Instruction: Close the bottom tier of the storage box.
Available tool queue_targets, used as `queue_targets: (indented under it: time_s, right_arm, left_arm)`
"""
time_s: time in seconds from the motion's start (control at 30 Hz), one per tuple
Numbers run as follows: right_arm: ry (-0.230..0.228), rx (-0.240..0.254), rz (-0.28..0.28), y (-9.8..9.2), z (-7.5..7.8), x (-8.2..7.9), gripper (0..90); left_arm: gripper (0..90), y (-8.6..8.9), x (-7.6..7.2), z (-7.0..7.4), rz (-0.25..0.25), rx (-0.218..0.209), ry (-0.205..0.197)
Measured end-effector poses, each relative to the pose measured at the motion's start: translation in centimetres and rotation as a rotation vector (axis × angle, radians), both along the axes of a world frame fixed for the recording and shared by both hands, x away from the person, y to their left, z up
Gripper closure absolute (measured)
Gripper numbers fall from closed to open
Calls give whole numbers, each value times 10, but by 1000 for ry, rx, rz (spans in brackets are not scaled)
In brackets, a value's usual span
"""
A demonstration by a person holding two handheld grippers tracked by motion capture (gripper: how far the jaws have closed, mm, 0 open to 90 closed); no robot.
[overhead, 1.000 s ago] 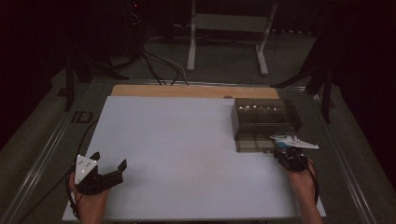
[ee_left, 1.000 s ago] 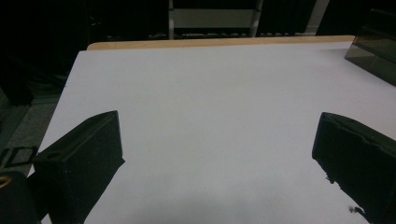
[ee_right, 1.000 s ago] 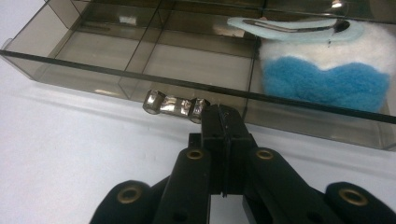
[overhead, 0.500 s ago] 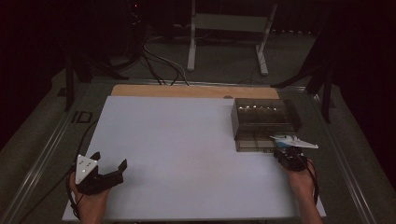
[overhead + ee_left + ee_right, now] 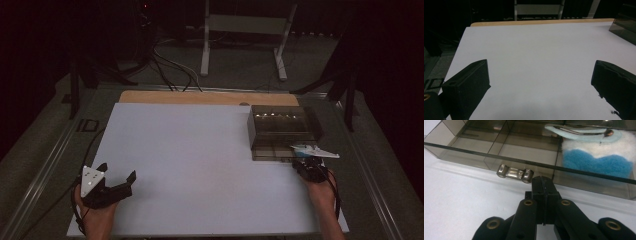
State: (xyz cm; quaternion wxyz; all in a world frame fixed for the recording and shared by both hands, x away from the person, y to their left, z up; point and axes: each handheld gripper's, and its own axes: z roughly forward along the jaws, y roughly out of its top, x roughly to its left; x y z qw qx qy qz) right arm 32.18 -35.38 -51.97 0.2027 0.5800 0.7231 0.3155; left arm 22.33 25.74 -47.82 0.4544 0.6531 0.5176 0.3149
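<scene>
Setting, as I read it from my station: a dim lab or recording bay. Evidence: a white sheet (image 5: 200, 165) laid over the wooden work surface (image 5: 210, 97), metal rails (image 5: 40, 170) along its sides, loose cables (image 5: 170, 70) on grey carpet (image 5: 240, 65), a white metal stand (image 5: 245, 25) behind, black surroundings.

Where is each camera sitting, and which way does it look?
High view: above the person's side, looking forward and down on the white table; both hands show with the left tongs and right tongs.
Left gripper view: on the left tongs, looking across the table between open jaws.
Right gripper view: on the right tongs, shut, facing the smoky drawer box and its metal handle.
Shared: all three see the drawer box.
</scene>
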Motion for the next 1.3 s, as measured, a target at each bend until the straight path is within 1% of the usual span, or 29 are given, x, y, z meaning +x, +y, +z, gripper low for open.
queue_targets:
  time_s: [0.77, 1.3]
  right_arm:
    - [-9, 8, -25, -3, -1, 5, 900]
    - [-15, -4, -21, -3, -1, 5, 900]
  left_arm:
    - [33, -1, 1, 0, 0, -1, 1]
    - [33, -2, 1, -1, -3, -1, 6]
